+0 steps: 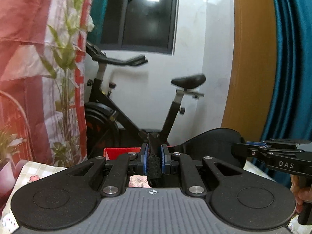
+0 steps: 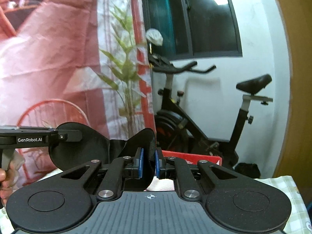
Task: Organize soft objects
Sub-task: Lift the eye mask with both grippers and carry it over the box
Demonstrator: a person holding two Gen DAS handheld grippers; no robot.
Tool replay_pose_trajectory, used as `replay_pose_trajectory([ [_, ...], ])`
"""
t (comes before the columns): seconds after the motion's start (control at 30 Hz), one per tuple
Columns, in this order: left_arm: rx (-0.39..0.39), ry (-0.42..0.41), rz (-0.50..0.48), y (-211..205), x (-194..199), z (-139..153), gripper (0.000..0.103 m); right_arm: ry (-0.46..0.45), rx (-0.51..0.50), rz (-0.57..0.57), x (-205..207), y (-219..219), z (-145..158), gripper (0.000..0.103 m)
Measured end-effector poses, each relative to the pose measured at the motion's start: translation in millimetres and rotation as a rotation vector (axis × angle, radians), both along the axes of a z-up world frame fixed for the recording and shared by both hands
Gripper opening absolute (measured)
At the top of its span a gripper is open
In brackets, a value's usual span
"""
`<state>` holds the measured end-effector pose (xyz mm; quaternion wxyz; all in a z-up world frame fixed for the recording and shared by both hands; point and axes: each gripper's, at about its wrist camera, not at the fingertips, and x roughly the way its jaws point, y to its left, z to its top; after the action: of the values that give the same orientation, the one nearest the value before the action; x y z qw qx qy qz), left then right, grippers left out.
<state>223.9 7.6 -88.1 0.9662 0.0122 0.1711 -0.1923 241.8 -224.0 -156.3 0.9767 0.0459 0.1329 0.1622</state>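
1. Both grippers are seen closed down to a narrow gap, each clamped on a part of one black soft object.
2. In the left wrist view, the left gripper [image 1: 154,160] is seen with its blue pads [image 1: 145,156] pressed against a ribbed black strap [image 1: 152,165] held upright between them.
3. The rounded black body of the soft object [image 1: 212,146] is seen to the right of that grip, raised off the surface below and stretching toward the right gripper [image 1: 238,147], which enters from the right edge.
4. In the right wrist view, the right gripper [image 2: 149,163] is seen closed on a strap edge and a fold of the soft object [image 2: 78,144], whose rounded lobe spreads out to the left.
5. The left gripper [image 2: 80,136] is seen at the left of that view, reaching the far side of the lobe; its tips are hidden by the fabric.
6. A hand [image 2: 4,177] is glimpsed at the left edge under the gripper handle.
7. A checked cloth [image 2: 280,187] is seen low at the near right, beneath the grippers.
8. An exercise bike [image 1: 136,105] is seen far behind, against a white wall under a dark window [image 1: 140,13].
9. A red box [image 2: 193,157] is seen beyond the fingers, in front of the bike.
10. A red and white curtain with a bamboo print [image 1: 39,68] is seen hanging at the left.
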Motion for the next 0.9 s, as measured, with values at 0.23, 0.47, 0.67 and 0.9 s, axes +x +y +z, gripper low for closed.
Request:
replay_pose_trajectory([
  [0.23,0.024,0.177,-0.036,-15.5,60.5,-24.7,0.013,0.173,-0.004,-0.022,58.8,3.4,-28.2,0.011],
  [0.47,0.052,0.312,-0.036,-23.8,90.1,-68.5,0.013,0.300,-0.002,-0.046,84.2,6.1,-67.8,0.011],
  [0.67,0.085,0.361,-0.031,-16.6,99.8,-89.0,0.013,0.347,-0.012,-0.060,92.9,6.5,-87.1,0.011],
  [0.9,0.107,0.352,-0.028,-16.6,100.4,-86.6,0.017,0.338,-0.027,-0.099,89.6,2.0,-93.5,0.015],
])
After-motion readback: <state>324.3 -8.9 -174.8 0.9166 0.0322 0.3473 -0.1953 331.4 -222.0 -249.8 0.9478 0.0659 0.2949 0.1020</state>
